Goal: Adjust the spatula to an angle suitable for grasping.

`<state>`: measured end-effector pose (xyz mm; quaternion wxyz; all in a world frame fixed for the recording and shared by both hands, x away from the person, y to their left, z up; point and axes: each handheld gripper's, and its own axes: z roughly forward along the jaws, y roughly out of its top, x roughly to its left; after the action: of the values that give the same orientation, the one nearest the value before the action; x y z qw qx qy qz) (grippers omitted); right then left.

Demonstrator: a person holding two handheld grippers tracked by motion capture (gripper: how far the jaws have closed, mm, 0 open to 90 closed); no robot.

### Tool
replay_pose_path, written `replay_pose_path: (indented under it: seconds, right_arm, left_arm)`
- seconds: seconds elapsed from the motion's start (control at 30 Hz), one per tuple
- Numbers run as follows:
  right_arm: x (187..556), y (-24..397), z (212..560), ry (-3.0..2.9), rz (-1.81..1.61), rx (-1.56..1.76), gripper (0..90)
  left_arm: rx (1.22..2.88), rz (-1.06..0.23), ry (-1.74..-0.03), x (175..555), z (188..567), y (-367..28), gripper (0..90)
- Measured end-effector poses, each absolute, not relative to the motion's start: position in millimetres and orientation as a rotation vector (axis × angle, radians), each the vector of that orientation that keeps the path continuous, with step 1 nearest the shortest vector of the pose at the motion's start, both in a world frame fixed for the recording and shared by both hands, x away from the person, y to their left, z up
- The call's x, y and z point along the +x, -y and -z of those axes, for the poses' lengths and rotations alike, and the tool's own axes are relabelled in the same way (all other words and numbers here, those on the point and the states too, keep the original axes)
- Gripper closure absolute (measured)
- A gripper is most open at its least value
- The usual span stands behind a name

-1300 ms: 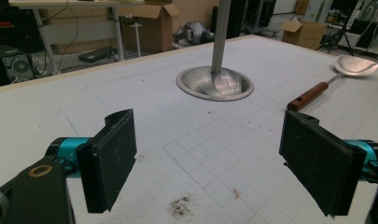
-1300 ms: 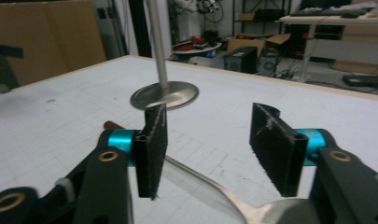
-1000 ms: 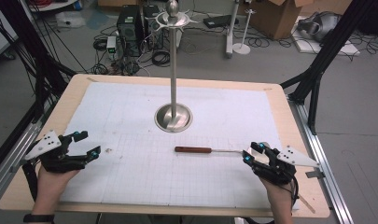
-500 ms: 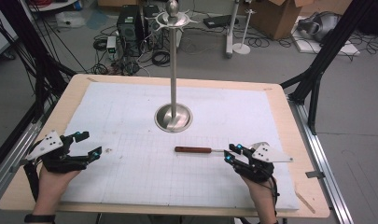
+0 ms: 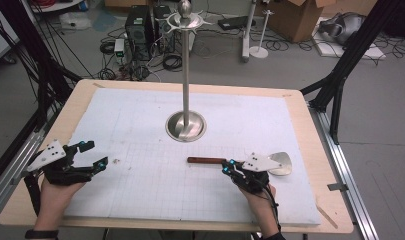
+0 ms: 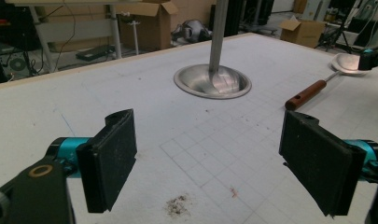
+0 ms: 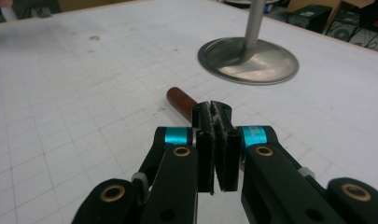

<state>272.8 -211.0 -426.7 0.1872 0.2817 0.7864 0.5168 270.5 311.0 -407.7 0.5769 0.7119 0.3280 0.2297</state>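
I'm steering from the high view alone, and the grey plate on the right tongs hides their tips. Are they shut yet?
Observer: Yes. The right gripper view shows the right tongs shut, pads together, sitting right at the spoon's wooden handle. I cannot tell whether they pinch it.
Operator: Is there a hole in that handle for hanging it?
Observer: Yes. The left gripper view shows a small hole near the handle's free end.
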Motion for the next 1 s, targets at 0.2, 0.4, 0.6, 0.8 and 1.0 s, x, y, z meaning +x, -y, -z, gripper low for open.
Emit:
replay_pose_path:
  seconds: [0.2, 0.4, 0.6, 0.8, 1.0]
  right_arm:
    - [278, 192, 432, -2.264, -1.396, 0.793, 89.2]
    - [286, 180, 440, -2.303, -1.329, 0.824, 89.4]
    - [293, 169, 448, -2.345, -1.215, 0.862, 89.5]
    - [298, 166, 449, -2.344, -1.179, 0.886, 89.5]
    - [303, 160, 450, -2.361, -1.104, 0.894, 89.6]
  left_arm:
    - [1.668, -0.534, -0.765, 270, 408, -309, 19.7]
    - [1.667, -0.532, -0.767, 270, 408, -309, 19.7]
    - [1.669, -0.542, -0.762, 270, 407, -310, 19.9]
    - [1.667, -0.539, -0.756, 270, 408, -308, 20.7]
    - [1.665, -0.536, -0.752, 270, 407, -307, 20.7]
